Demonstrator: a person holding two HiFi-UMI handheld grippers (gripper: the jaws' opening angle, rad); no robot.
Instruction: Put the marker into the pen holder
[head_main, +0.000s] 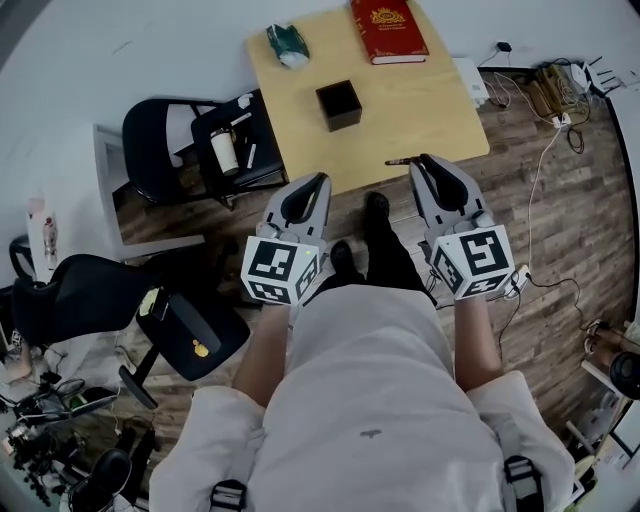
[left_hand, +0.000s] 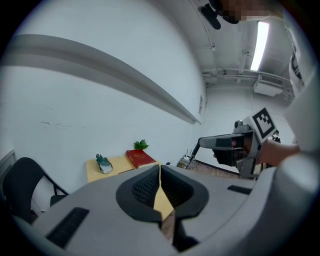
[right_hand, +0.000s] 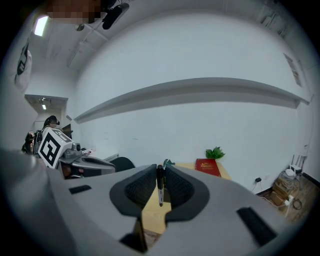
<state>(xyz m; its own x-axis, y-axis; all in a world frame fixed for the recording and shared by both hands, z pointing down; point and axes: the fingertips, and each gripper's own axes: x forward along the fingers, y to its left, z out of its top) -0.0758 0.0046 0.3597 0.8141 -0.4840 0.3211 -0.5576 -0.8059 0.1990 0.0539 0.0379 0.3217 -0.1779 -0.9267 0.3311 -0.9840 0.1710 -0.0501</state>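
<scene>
Wood-plank floor (head_main: 560, 220), white wall, and a small light-wood table (head_main: 420, 110) pushed up against it, seen from way above with the person standing just short of it. On the table there's a black square pen holder (head_main: 339, 104) about in the middle, a red book (head_main: 388, 28) at the far edge, and some crumpled teal thing (head_main: 287, 44) at the far left corner. The marker (right_hand: 160, 185) isn't in the holder, it's pinched between the right gripper's (right_hand: 160, 170) pads. In that gripper's own view it stands upright with its lower end poking below the pads. From the head view it sticks out sideways right at the table's near edge, well apart from the holder. The left gripper (left_hand: 160, 175) has its jaws pressed together with nothing between them, just the table showing through the slit, and it hangs over the near-left corner. Off to the left there's a black chair (head_main: 165, 150) with a cup (head_main: 225, 150) sitting on a seat, and a tangle of cables (head_main: 560, 90) on the floor at the right.
</scene>
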